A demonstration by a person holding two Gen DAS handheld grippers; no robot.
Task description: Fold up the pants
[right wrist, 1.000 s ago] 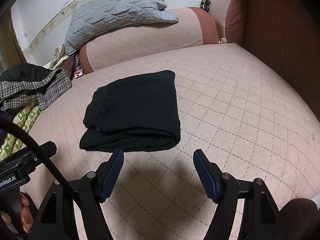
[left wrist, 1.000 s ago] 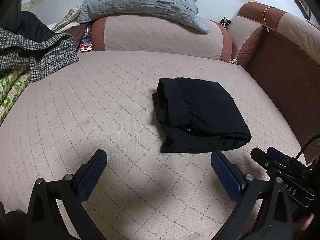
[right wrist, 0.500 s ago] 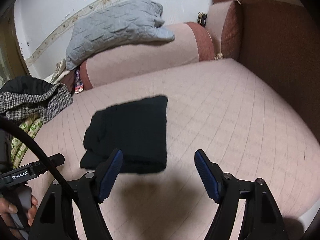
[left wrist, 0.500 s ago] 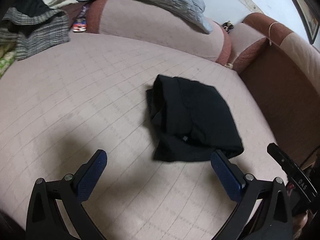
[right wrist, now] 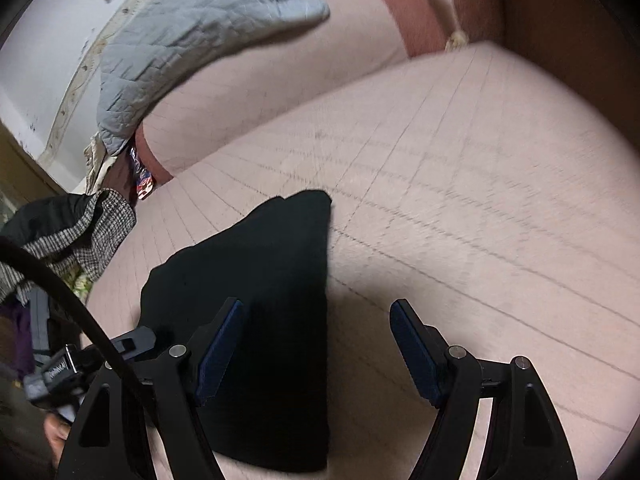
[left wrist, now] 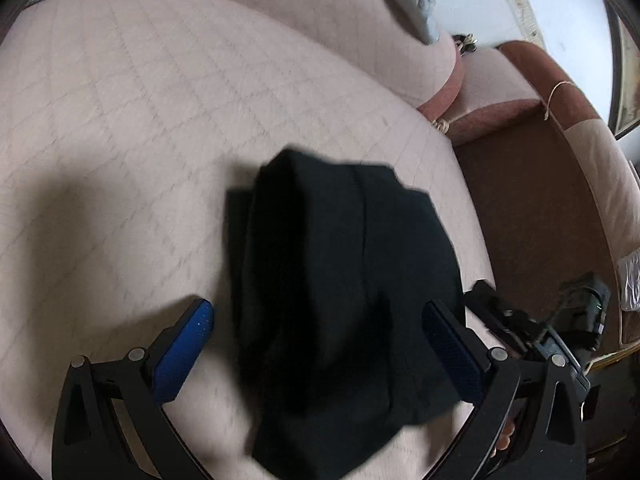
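The black pants (left wrist: 336, 280) lie folded into a compact bundle on the pink quilted sofa seat (left wrist: 120, 120). My left gripper (left wrist: 318, 320) is open and empty, its blue pads either side of the bundle's near part, above it. In the right wrist view the pants (right wrist: 260, 280) lie at lower left. My right gripper (right wrist: 316, 320) is open and empty over the bundle's right edge, its left pad over the cloth and its right pad over bare seat. Both views are blurred by motion.
A grey quilted blanket (right wrist: 192, 36) lies on the sofa's back bolster (right wrist: 280, 92). A checked garment (right wrist: 76, 232) is heaped at the left end. The brown armrest (left wrist: 532, 200) stands right of the pants. The other gripper (left wrist: 532, 344) shows at lower right.
Both grippers have moved forward and down toward the folded pants, which now sit between the fingers in both views. The jaws stayed open. The pants have not moved.
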